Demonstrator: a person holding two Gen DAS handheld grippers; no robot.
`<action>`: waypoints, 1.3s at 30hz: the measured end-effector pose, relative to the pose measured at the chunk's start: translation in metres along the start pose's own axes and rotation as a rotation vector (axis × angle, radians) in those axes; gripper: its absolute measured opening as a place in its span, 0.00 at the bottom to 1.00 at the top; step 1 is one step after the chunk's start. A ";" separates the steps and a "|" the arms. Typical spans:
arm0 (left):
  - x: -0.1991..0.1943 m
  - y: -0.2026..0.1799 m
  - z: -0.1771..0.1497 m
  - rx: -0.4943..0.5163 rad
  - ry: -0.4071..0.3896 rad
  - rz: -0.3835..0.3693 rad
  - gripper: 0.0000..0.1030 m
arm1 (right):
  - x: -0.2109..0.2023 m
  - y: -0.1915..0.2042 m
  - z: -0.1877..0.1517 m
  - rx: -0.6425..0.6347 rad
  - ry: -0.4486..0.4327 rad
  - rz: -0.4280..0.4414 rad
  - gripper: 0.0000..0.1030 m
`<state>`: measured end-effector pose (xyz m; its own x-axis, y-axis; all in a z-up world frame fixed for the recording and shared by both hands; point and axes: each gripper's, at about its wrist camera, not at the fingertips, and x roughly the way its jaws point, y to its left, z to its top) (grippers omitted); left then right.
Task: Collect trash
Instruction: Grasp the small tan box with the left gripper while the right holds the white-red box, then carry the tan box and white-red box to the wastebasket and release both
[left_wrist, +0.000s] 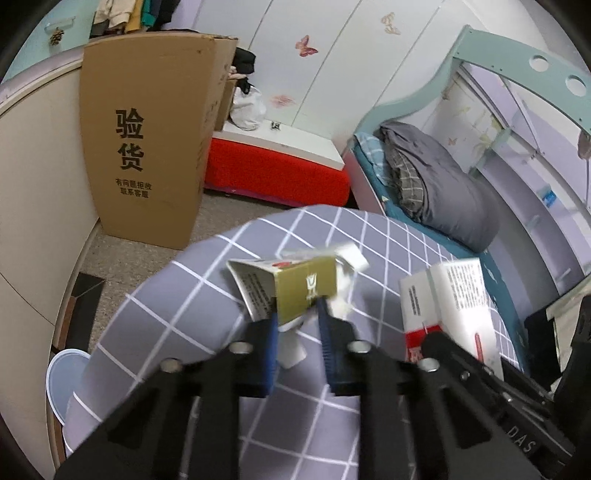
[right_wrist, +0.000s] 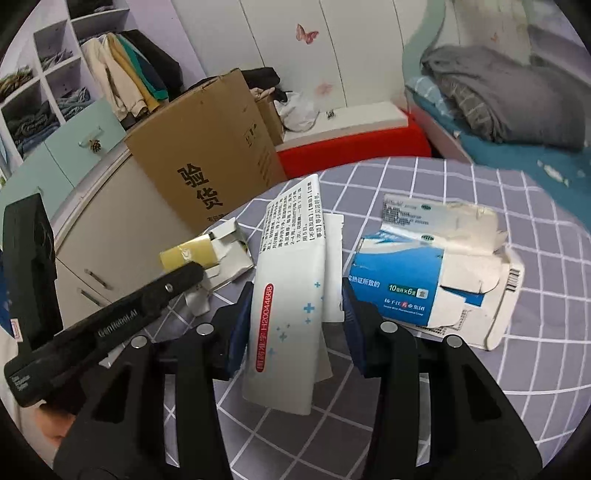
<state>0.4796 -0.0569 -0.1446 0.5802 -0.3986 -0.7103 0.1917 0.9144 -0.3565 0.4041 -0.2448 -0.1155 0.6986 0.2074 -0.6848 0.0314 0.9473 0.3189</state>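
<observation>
Olive carton (left_wrist: 295, 291), crumpled on the checked cloth (left_wrist: 177, 314), sits pinched in the left gripper (left_wrist: 297, 314); right gripper (right_wrist: 295, 314) clamps the white box (right_wrist: 284, 314) lengthwise, blue box (right_wrist: 424, 273) just right.

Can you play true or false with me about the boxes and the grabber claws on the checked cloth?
1. The left gripper pinches a small olive-gold cardboard box. True.
2. The right gripper is empty. False: it holds a white medicine box with a red printed strip.
3. A torn blue-and-white carton lies on the grey checked cloth. True.
4. The big brown cardboard box with black letters lies on the bed. False: it stands on the floor.
</observation>
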 end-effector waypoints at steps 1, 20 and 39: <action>-0.002 -0.001 -0.002 0.001 -0.003 -0.010 0.03 | -0.001 0.001 -0.001 0.002 0.001 0.007 0.43; -0.127 0.055 -0.035 -0.058 -0.152 0.031 0.00 | -0.031 0.085 -0.015 -0.078 -0.002 0.116 0.43; -0.233 0.256 -0.082 -0.287 -0.169 0.400 0.00 | 0.055 0.319 -0.097 -0.325 0.174 0.319 0.45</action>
<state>0.3282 0.2646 -0.1201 0.6881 0.0166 -0.7254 -0.2819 0.9274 -0.2461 0.3831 0.0928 -0.1146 0.5064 0.5115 -0.6942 -0.4088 0.8513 0.3289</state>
